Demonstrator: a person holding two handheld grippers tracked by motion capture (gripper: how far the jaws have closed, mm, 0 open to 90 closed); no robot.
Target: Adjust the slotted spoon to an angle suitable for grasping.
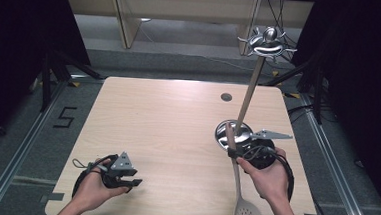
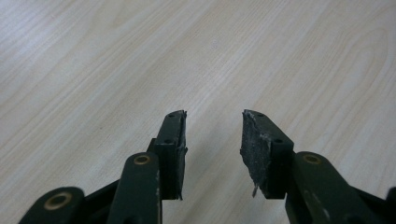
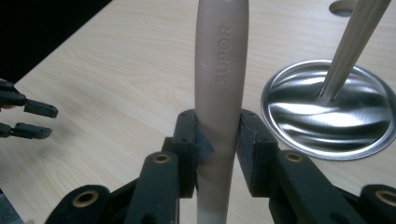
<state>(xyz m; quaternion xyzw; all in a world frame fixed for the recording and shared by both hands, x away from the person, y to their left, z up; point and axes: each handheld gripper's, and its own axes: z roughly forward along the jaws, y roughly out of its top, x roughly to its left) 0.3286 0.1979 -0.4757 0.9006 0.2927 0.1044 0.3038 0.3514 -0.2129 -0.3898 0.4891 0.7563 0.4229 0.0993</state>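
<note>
Presently: beige plastic slotted spatula (image 1: pixel 237 185), handle clamped between right gripper (image 3: pixel 217 140) jaws, beside the steel utensil stand with round base (image 3: pixel 327 112). Left gripper (image 2: pixel 212 140) jaws apart, empty, over the light wooden table (image 1: pixel 162 131). Spatula seemingly not yet hung.

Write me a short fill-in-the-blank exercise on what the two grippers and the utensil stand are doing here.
1. The right gripper is shut on the handle of a slotted ____.
2. The left gripper has its jaws ____ over the bare table.
3. The handle carries the raised word ____.
4. The stand's pole rises from a round ____ base.

Missing words: spoon; open; SUPOR; metal
</note>
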